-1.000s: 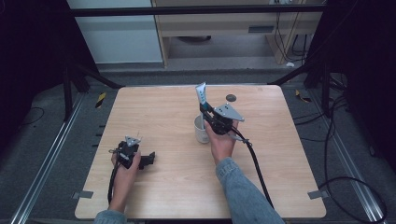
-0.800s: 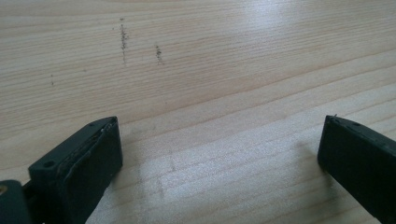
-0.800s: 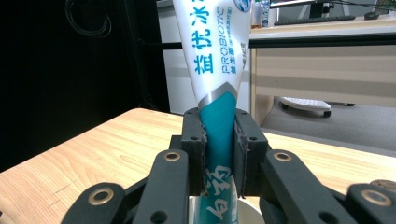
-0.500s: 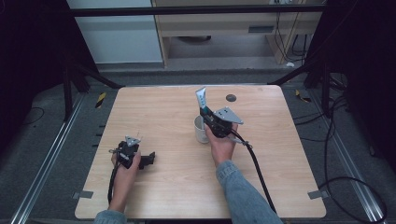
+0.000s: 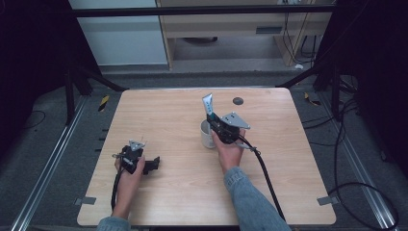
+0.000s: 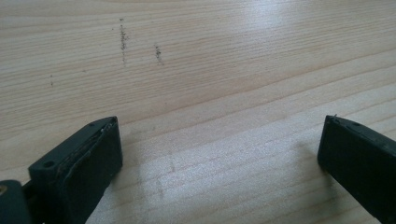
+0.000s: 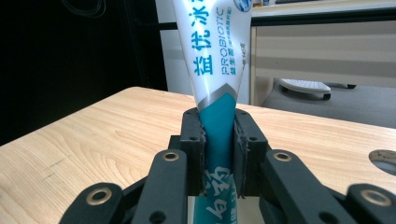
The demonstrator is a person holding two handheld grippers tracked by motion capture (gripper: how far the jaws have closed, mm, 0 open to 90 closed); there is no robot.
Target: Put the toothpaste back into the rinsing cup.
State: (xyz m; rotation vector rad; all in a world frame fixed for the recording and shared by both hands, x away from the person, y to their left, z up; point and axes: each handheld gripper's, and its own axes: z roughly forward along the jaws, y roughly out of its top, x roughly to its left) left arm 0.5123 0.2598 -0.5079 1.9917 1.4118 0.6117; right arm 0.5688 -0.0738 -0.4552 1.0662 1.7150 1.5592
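Observation:
A white and teal toothpaste tube [image 5: 208, 103] stands nearly upright, crimped end up, with my right gripper [image 5: 215, 120] shut on its teal lower part. In the right gripper view the two black pads press the tube [image 7: 215, 70] from both sides, and the right gripper [image 7: 218, 121] points level across the table. A white cup [image 5: 208, 134] stands just below and left of that gripper; the tube's lower end is hidden behind it. My left gripper [image 5: 151, 166] rests near the table's front left, and in its own view the left gripper [image 6: 219, 130] stands wide open over bare wood.
The light wooden table [image 5: 168, 110] has a dark round hole [image 5: 237, 101] near its far edge, also seen as a hole [image 7: 385, 158] at the right. The right gripper's cable [image 5: 264, 173] trails toward the front right. A cabinet and dark frame legs stand beyond the table.
The right gripper with the tube has sunk slightly over the cup. The left gripper has not moved.

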